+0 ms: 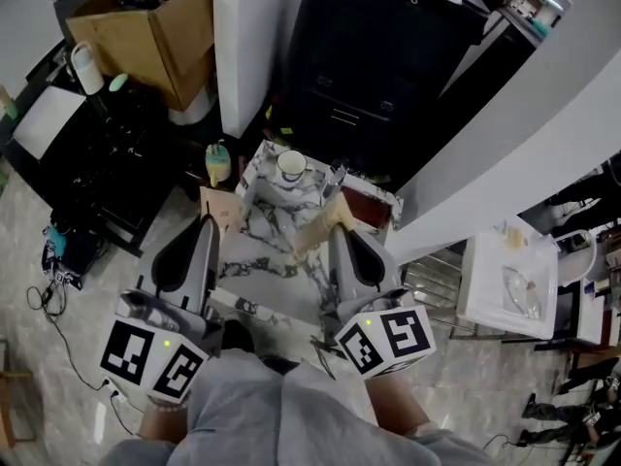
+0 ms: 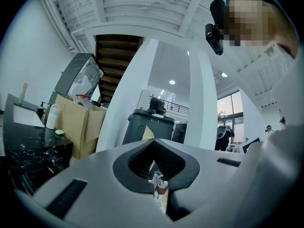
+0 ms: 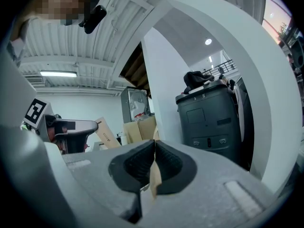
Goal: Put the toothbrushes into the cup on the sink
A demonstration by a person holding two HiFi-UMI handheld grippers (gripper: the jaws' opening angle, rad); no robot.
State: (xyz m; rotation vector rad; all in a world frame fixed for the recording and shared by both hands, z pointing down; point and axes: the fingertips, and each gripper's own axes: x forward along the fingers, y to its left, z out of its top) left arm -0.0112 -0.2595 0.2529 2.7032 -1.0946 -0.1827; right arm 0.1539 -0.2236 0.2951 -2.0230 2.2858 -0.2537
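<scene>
At the far edge of the marble sink top (image 1: 254, 250), toward 12 o'clock from both grippers, stood the white cup (image 1: 291, 166), upright. No toothbrush could be told for sure. A slim grey thing (image 1: 336, 176) at the cup's 3 o'clock might have been one. A yellow-and-teal object (image 1: 218, 163) stood at the cup's 9 o'clock, near the top's far-left corner. The left gripper (image 1: 221, 212) and right gripper (image 1: 316, 229) hung over the top, each with its jaws pressed together and nothing between them. Two risks seemed likely. Reaching in with the jaws closed would shove a brush rather than catch it. The cup, so near the edge, could be knocked over by a careless drop.
</scene>
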